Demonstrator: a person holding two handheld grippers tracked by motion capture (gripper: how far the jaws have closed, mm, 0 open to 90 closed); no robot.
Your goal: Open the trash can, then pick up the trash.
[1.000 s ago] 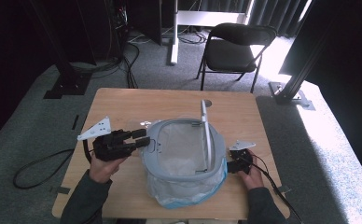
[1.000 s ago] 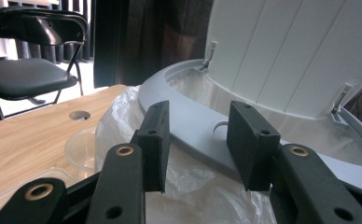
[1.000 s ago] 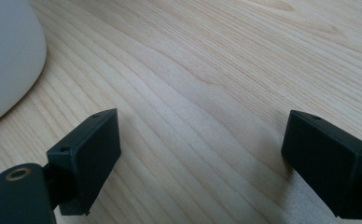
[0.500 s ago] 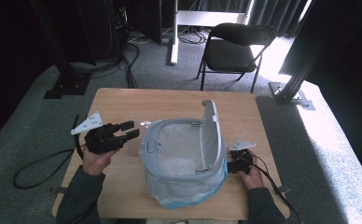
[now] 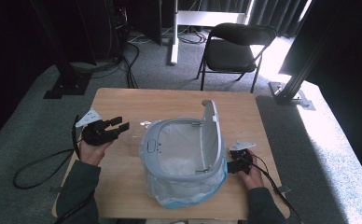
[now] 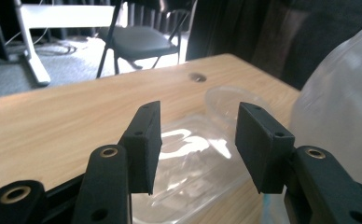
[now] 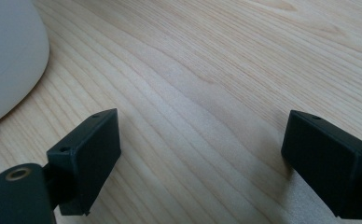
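Note:
A grey bin [image 5: 151,140] lined with a clear bag [image 5: 188,196] stands mid-table, its lid [image 5: 211,135] raised on the right side. My left gripper [image 5: 121,125] is left of the bin and points at it. Its jaws have just been opening and now stand open [image 6: 198,135]. A clear plastic bottle [image 6: 193,158] lies on the wood just past them, with no pad touching it; it is faint in the high view [image 5: 135,130]. My right gripper [image 5: 230,165] rests low at the bin's right side, open over bare wood [image 7: 198,158], with the bin's wall [image 7: 6,56] at its left.
The wooden table [image 5: 170,102] has a knot hole near its far edge. The bag's bulge [image 6: 337,102] is close on the left gripper's right. A black folding chair [image 5: 237,51] stands behind the table, and cables trail off both near corners.
My left gripper has drawn back leftward from the bin's rim and sunk toward the table while its jaws opened. The lid now shows more of its face. The right gripper has stayed put.

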